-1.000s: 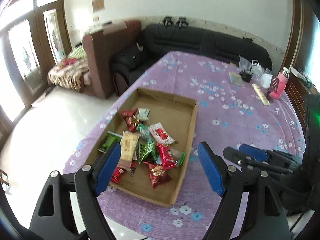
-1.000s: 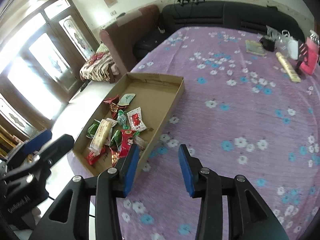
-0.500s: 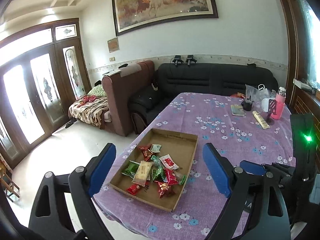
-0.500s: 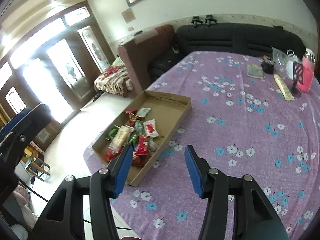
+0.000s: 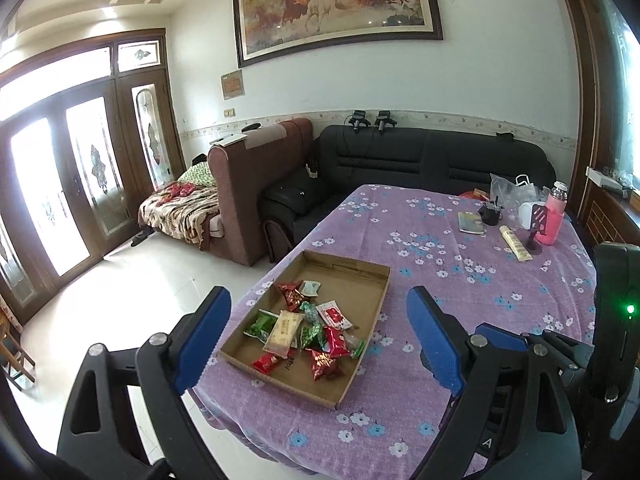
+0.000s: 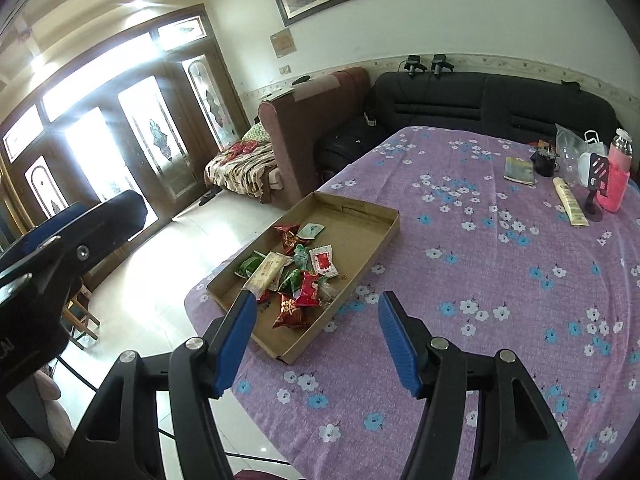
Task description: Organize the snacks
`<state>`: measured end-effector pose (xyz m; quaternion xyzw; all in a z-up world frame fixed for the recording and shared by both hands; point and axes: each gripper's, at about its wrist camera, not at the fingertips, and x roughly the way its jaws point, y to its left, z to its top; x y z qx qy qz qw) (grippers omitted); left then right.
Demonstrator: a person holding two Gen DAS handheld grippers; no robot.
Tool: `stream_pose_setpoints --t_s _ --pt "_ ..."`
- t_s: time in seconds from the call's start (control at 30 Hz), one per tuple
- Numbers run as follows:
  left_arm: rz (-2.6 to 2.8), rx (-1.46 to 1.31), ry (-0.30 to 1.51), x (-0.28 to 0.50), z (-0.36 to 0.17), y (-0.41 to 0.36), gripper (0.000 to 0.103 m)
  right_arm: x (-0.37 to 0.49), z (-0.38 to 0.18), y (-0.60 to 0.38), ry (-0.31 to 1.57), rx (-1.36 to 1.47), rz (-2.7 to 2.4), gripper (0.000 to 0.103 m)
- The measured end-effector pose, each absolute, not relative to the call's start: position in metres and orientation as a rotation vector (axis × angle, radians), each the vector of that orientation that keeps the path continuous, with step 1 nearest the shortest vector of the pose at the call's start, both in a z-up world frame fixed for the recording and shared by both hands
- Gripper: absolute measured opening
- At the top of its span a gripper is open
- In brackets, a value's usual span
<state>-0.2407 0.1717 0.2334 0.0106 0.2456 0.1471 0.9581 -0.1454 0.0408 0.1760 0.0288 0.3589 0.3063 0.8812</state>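
Note:
A shallow cardboard tray lies near the table's front left corner on the purple flowered cloth. Several snack packets, red, green and beige, lie loose in its near half. My left gripper is open and empty, held back and above the table's near edge. My right gripper is open and empty too, above the near edge to the tray's right. Each gripper shows at the edge of the other's view.
At the table's far right stand a pink bottle, a phone stand, a black cup, a booklet, a long packet and plastic bags. A black sofa and brown armchair lie beyond.
Both grippers have pulled up and back from the tray, so the whole room now shows. Both jaws have stayed open and empty. The snacks have not moved.

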Motion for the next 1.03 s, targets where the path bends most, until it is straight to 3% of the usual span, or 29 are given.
stream_pose_setpoints --t_s 0.2,0.47,0.8,1.03 --pt "0.32 0.026 0.448 -0.251 0.239 0.172 0.09 -0.152 0.175 0.044 0.738 0.044 0.642 0.064" --pt "0.471 0.008 0.207 -0.295 0.271 0.186 0.097 -0.161 0.179 0.056 0.711 0.01 0.659 0.064" --pt "0.318 -0.266 0.423 -0.26 0.248 0.248 0.098 -0.161 0.172 0.082 0.733 -0.032 0.679 0.064" --pt "0.382 -0.192 0.525 -0.223 0.221 0.26 0.098 -0.145 0.157 0.102 0.782 -0.048 0.635 0.065"
